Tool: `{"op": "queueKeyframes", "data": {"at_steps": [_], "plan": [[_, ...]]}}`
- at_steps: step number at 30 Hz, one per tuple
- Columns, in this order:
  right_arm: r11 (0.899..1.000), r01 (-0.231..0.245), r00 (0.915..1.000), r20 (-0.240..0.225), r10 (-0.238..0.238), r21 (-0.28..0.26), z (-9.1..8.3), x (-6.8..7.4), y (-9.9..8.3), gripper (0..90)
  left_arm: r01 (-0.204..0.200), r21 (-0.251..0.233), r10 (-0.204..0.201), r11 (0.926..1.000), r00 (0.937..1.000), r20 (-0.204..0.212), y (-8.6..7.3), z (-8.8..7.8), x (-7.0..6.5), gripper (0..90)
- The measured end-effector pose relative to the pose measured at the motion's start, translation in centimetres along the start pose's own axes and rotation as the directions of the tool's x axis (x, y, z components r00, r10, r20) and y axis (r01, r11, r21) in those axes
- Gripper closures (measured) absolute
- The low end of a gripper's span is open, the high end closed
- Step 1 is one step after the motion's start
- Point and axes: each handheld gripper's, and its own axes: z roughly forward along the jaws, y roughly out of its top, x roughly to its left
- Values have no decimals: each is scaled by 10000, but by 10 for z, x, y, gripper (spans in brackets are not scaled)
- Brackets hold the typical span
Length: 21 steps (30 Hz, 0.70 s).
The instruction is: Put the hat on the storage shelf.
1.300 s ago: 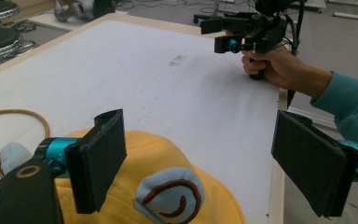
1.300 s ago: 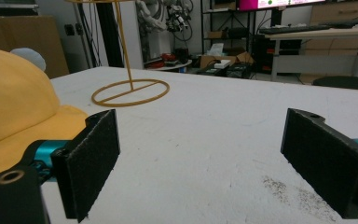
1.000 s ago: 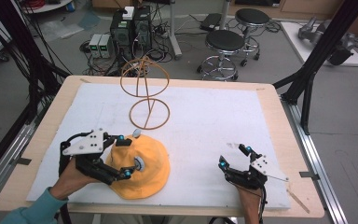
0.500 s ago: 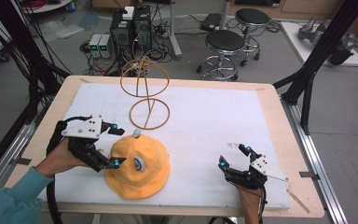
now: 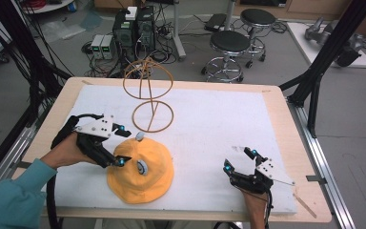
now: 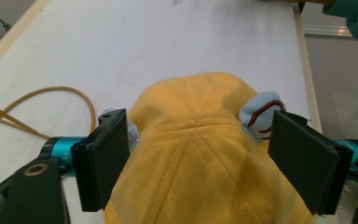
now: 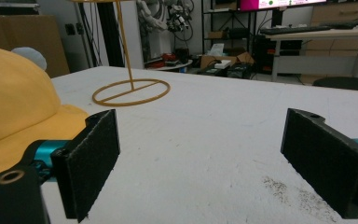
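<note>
Now left gripper (image 5: 120, 144) shifted up the yellow hat (image 5: 140, 172), jaws narrowing, unpressed, right gripper (image 5: 240, 160) spread.

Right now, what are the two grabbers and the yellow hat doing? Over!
Left gripper straddles the yellow hat, jaws just closing in, pads not yet pressing. Right gripper open, resting on the table. Wire hat stand behind the hat, nothing between.

Left gripper (image 5: 120, 144) and right gripper (image 5: 240, 160) — black bodies, grey three-cornered plates, teal jaw mounts, square black pads, trailing black cables — teal sleeve (image 5: 9, 200).
</note>
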Motion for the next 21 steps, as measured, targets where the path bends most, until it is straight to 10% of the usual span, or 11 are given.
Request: {"op": "queueKeyframes", "data": {"at_steps": [12,21], "plan": [[9999,-102,9999,-18,102,-27,-1,0,0,104,379,832,-367,9958,9992,-165,-11,24,0,208],[9999,-108,9999,-7,108,-17,-1,0,0,104,638,1364,-616,9886,9979,-207,-11,27,1,650]]}}
